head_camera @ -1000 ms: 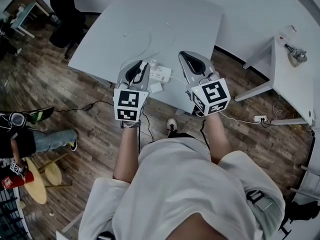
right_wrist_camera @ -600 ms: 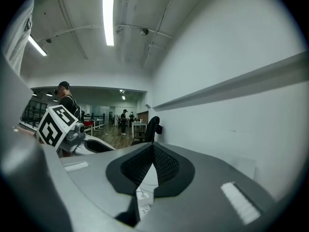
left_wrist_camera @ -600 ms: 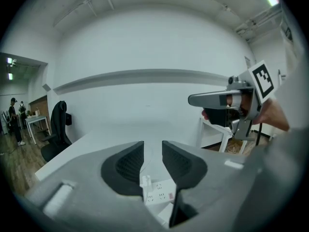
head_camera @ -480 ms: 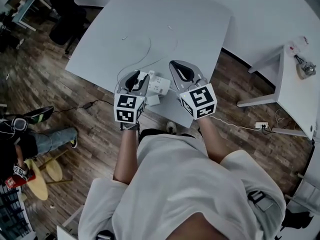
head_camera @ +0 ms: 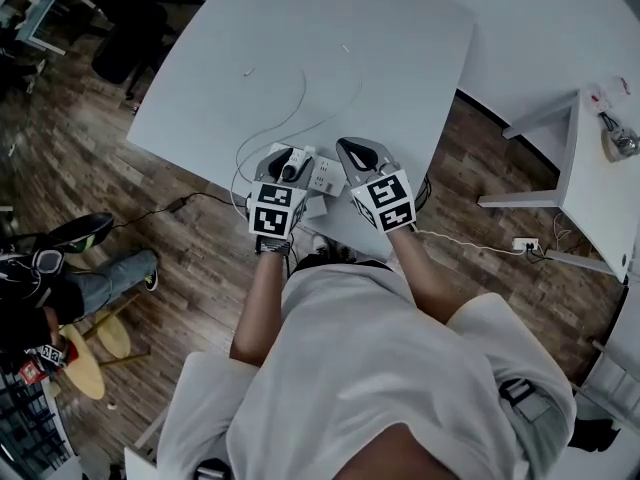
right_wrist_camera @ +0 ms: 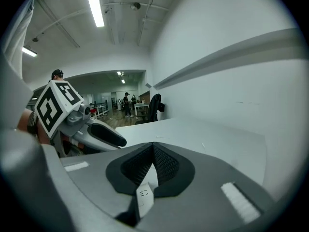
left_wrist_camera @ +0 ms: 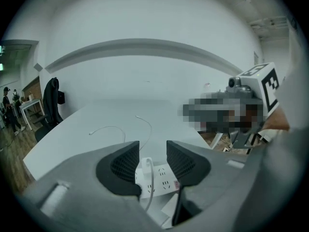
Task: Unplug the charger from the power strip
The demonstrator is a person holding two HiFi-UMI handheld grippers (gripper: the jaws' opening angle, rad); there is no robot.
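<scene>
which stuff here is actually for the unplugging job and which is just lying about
For the job: charger, power strip, left gripper (jaws opening, charger between them), right gripper.
Lying about: black chair, side table, round stool.

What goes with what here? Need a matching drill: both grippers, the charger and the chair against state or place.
Things:
1. left gripper
2. right gripper
3. charger
4. chair

States or places:
a. black, off the table's far left side
b. jaws together
c. plugged into the power strip
d. jaws apart

Pairs: 1-d (the jaws are opening, with the charger between them), 2-b, 3-c, 4-a.
</scene>
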